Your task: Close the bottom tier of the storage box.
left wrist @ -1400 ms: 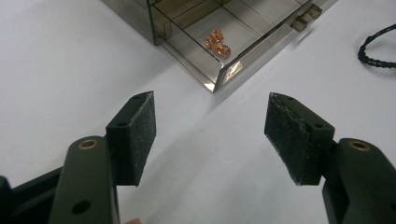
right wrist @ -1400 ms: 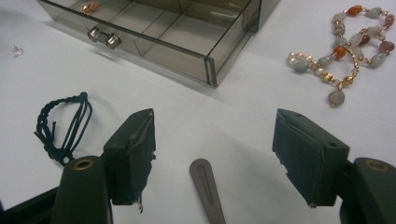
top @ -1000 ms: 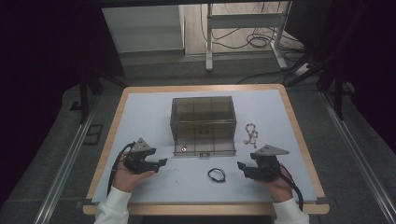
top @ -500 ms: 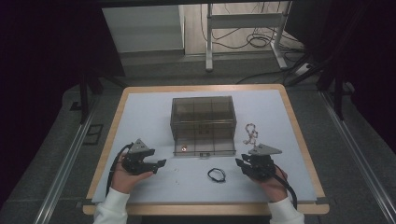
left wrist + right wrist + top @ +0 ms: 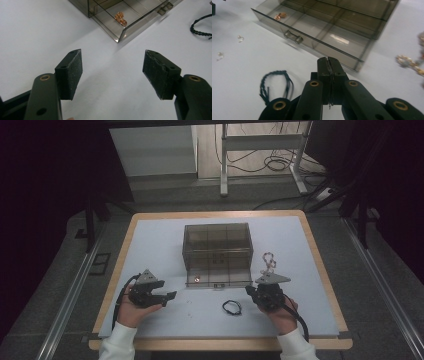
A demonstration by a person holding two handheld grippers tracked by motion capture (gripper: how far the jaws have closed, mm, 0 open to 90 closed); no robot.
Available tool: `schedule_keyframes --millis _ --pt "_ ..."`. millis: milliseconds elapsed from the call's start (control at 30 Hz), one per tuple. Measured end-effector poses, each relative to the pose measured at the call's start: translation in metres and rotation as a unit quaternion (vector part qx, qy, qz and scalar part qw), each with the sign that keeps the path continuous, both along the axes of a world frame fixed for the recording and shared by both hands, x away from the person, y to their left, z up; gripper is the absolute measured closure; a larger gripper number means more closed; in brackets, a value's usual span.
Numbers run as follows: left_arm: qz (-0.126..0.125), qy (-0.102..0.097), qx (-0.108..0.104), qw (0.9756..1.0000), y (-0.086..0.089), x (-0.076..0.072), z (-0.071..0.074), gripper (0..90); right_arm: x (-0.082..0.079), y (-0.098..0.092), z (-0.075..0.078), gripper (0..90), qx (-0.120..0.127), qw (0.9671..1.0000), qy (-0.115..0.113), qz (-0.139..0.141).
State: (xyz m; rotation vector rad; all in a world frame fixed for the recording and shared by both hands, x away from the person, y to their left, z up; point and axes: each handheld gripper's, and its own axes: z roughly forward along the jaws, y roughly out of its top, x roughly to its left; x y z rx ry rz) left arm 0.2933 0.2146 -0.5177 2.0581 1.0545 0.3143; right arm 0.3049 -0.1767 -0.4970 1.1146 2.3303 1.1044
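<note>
A smoky clear drawer box [image 5: 217,242] stands mid-table with its bottom drawer [image 5: 218,280] pulled out toward me. A small copper trinket [image 5: 120,18] lies in the drawer's left compartment, also seen as trinket [image 5: 280,16]. A black braided bracelet [image 5: 231,307] lies on the mat in front of the drawer. My left gripper [image 5: 169,296] rests open at the left, jaws wide apart and empty, left gripper [image 5: 113,70] aimed at the drawer's corner. My right gripper [image 5: 249,291] is shut with nothing visible between its jaws, right gripper [image 5: 328,62] just right of the bracelet [image 5: 275,83].
A gold chain [image 5: 269,261] lies right of the box, beside my right gripper. Two tiny clear pieces [image 5: 240,38] sit on the mat before the drawer handle [image 5: 293,37]. The white mat [image 5: 150,240] covers a wood-edged table.
My right gripper has shifted a little left and forward, closer to the drawer and the bracelet. The left gripper has stayed where it was.
</note>
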Motion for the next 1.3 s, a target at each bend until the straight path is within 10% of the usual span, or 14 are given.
schedule_keyframes --millis 1300 --pt "0.009 0.007 -0.01 0.9999 0.004 0.002 -0.003 31.8 0.03 0.055 -0.021 90.0 -0.027 0.9987 0.039 0.018"
